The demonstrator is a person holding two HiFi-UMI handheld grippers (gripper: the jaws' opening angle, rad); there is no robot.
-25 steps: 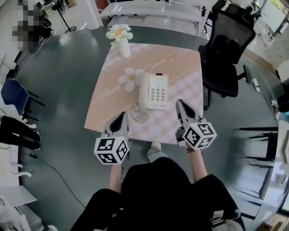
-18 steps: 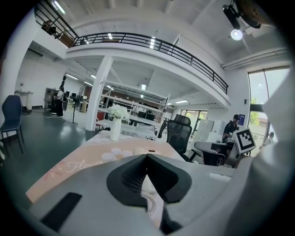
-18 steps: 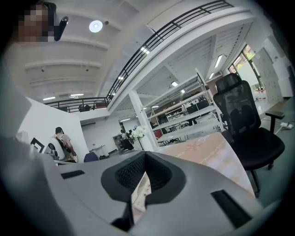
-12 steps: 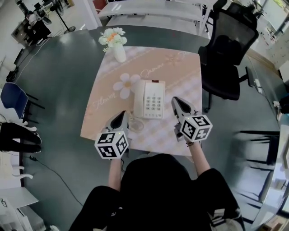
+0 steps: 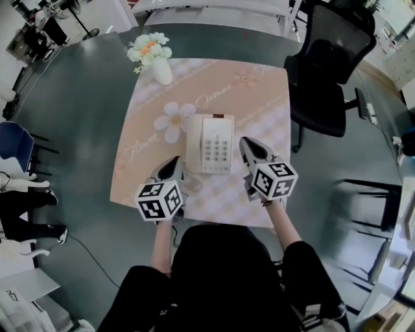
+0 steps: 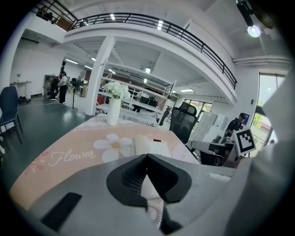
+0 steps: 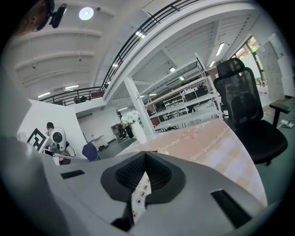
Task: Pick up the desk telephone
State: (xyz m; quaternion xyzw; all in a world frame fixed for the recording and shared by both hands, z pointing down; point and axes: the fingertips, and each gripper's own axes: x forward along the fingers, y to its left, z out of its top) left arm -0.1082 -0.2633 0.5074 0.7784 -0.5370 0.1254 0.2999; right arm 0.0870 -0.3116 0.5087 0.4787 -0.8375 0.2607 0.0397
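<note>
The cream desk telephone (image 5: 209,144) lies flat on the pink flowered tablecloth (image 5: 259,97), handset on its left side and keypad facing up. Its coiled cord (image 5: 191,183) curls at the near left corner. My left gripper (image 5: 174,162) is shut and empty, just left of the phone's near end. My right gripper (image 5: 245,144) is shut and empty, close beside the phone's right edge. In the left gripper view the phone (image 6: 150,145) lies ahead past the shut left gripper (image 6: 147,159). In the right gripper view the keypad (image 7: 139,196) shows below the shut right gripper (image 7: 145,156).
A white vase of flowers (image 5: 150,55) stands at the table's far left corner. A black office chair (image 5: 327,78) sits off the table's right side. More desks run along the far side (image 5: 214,10). A blue chair (image 5: 14,139) is at the left.
Both grippers have moved forward and down over the near table edge, and now flank the telephone's near end. Both stay shut.
</note>
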